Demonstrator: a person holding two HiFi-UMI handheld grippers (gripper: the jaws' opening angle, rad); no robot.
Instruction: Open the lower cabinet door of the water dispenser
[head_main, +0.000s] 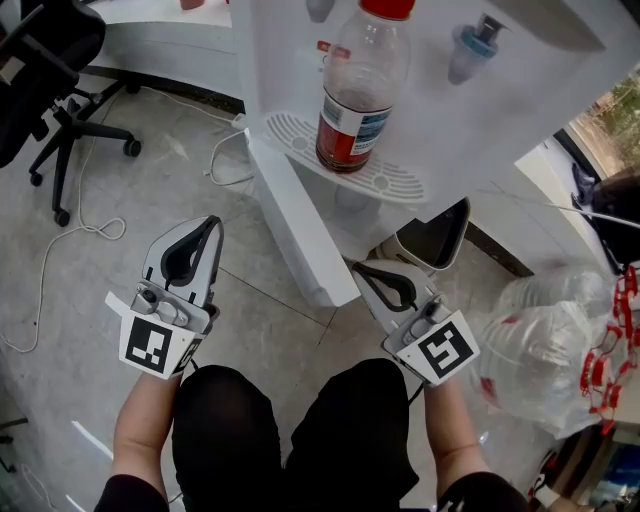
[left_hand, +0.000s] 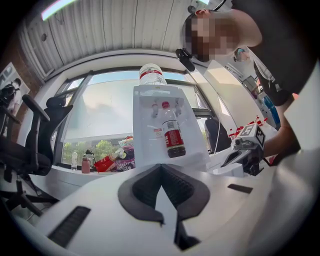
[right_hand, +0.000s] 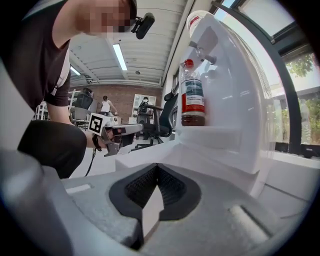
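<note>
The white water dispenser (head_main: 450, 100) stands ahead with a red-capped bottle (head_main: 355, 100) on its drip tray. Below the tray a white panel (head_main: 300, 235), apparently the lower cabinet door, juts out toward me, standing open between my two grippers. My right gripper (head_main: 362, 270) is shut and empty, its tips just right of the panel's near end. To the panel's left my left gripper (head_main: 208, 228) hovers over the floor, shut and empty. In the right gripper view the panel's top (right_hand: 145, 155) runs left from the dispenser, beyond the jaws (right_hand: 157, 170).
A black office chair (head_main: 50, 60) stands at the far left, with a white cable (head_main: 60, 250) looping over the floor. A dark seat shell (head_main: 440, 235) sits right of the dispenser's base. Plastic bags (head_main: 550, 340) are piled at the right. My knees (head_main: 290, 430) are below.
</note>
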